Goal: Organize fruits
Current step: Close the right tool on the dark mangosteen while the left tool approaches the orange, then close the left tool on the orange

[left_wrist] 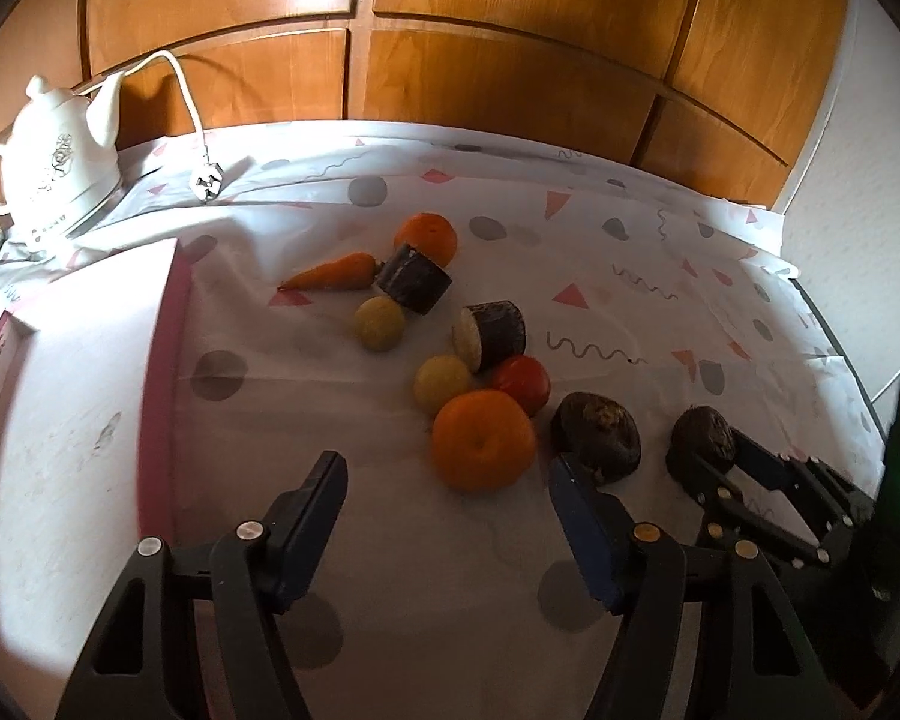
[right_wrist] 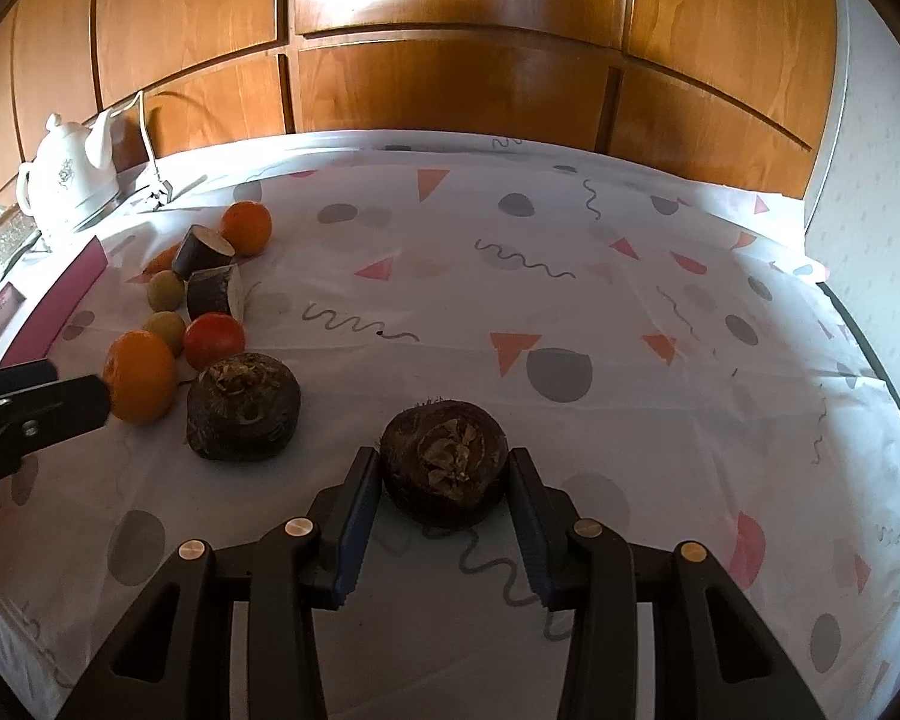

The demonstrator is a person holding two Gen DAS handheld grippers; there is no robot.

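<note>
The patterned tablecloth (right_wrist: 570,312) carries the produce cluster at left. Right gripper (right_wrist: 444,480) straddles a dark root half (right_wrist: 444,468), jaws near its flanks, contact uncertain: grasp step; closing comes next. Left gripper (left_wrist: 450,474) stands wide open, empty, before the near orange (left_wrist: 483,441). Only the left view shows the carrot (left_wrist: 336,273) whole.

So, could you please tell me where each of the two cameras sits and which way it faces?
Left wrist: on the left gripper, low over the tablecloth, facing the wooden panels; its open fingers frame the near orange, with the right gripper at its right.
Right wrist: on the right gripper, facing likewise; its fingers flank a dark round root; the left gripper enters at left.
Shared: the fruit pile, the white kettle.
</note>
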